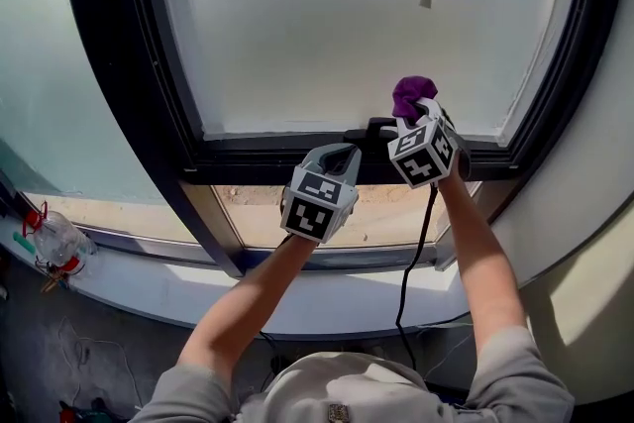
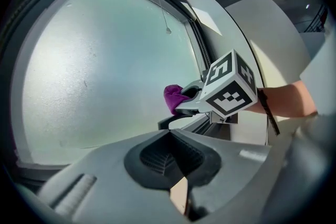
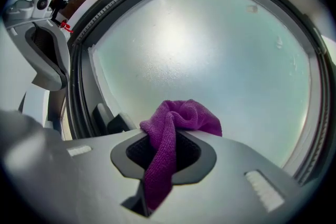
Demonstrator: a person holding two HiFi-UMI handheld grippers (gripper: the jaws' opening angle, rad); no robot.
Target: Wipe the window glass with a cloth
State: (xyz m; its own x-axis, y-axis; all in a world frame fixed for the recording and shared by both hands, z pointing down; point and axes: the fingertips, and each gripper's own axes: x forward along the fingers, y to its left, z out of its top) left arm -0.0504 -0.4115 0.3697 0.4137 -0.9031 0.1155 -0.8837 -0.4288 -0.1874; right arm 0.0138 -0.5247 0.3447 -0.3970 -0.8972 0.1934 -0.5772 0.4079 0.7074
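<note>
Head view: my R tool (image 1: 416, 114) held the purple cloth (image 1: 412, 94) at the bottom edge of the window glass (image 1: 327, 15); L tool (image 1: 340, 154) sat just below the glass. L gripper view: jaws shut, nothing btwn. R gripper view: jaws clamped on cloth, bunched near glass.

Room indoors — frosted window (image 1: 327, 15), dark frame (image 1: 117, 64), pale sill (image 1: 327, 297).

The cloth (image 1: 413, 96) sits in the right gripper (image 1: 420, 114) at the lower edge of the window glass (image 1: 327, 15) — just right of the handle (image 1: 377, 128). The left gripper (image 1: 335, 156) is lower and to the left, before the frame (image 1: 248, 161); a bottle (image 1: 57, 243) lies far left.
</note>
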